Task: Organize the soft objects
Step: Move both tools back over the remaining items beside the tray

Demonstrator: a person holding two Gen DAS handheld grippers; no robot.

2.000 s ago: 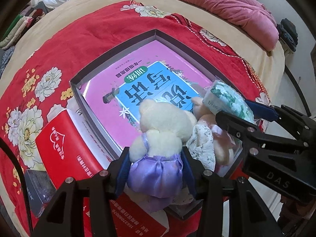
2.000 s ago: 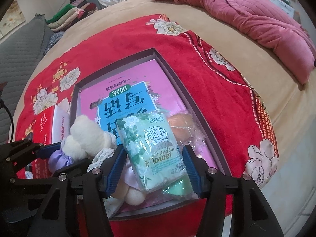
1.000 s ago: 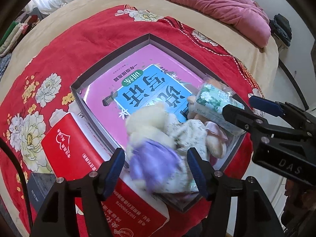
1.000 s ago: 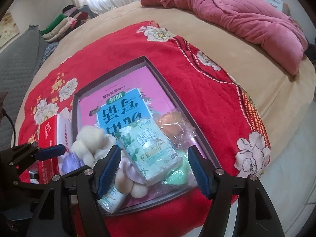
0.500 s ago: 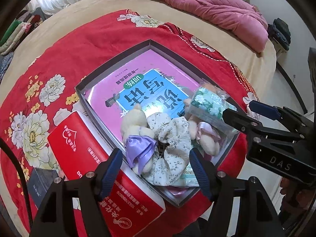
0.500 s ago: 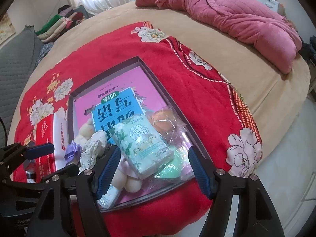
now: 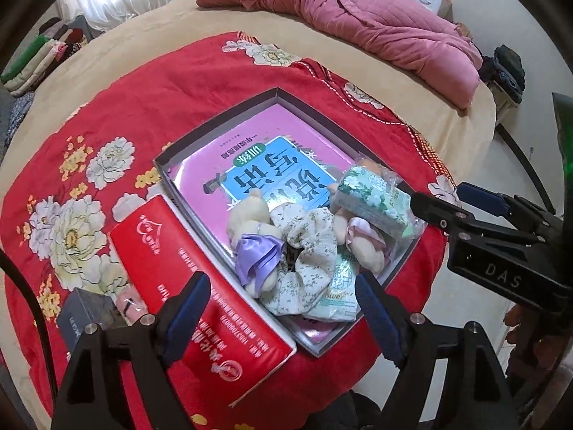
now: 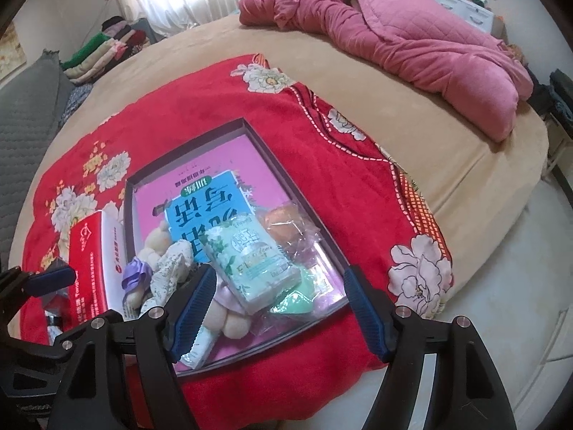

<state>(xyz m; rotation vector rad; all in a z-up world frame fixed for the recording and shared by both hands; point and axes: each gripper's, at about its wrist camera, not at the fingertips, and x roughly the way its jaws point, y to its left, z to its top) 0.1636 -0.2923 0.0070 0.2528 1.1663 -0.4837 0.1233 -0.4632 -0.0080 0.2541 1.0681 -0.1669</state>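
Note:
A shallow grey box (image 7: pixel 215 125) (image 8: pixel 286 165) lies on the red floral blanket with a pink and blue book (image 7: pixel 272 165) (image 8: pixel 207 200) inside. At its near end lie a cream plush bear in a purple dress (image 7: pixel 252 236) (image 8: pixel 134 270), a floral scrunchie (image 7: pixel 308 247) (image 8: pixel 172 268), a second plush (image 7: pixel 361 243) and a green tissue pack (image 7: pixel 372 197) (image 8: pixel 250 261). My left gripper (image 7: pixel 283 308) is open and empty, above the box's near end. My right gripper (image 8: pixel 277 304) is open and empty, above the tissue pack; it also shows at the right of the left wrist view (image 7: pixel 462 208).
A red box (image 7: pixel 200 286) (image 8: pixel 89 258) lies left of the grey box. A small dark box (image 7: pixel 86 315) sits at the blanket's near left. A pink quilt (image 7: pixel 358 21) (image 8: pixel 412 36) lies at the bed's far side. Folded clothes (image 8: pixel 104 46) are stacked far left. The bed edge drops off on the right.
My left gripper opened and let go of the purple-dressed bear, which now lies in the box. My right gripper released the tissue pack. Both grippers have pulled up and back.

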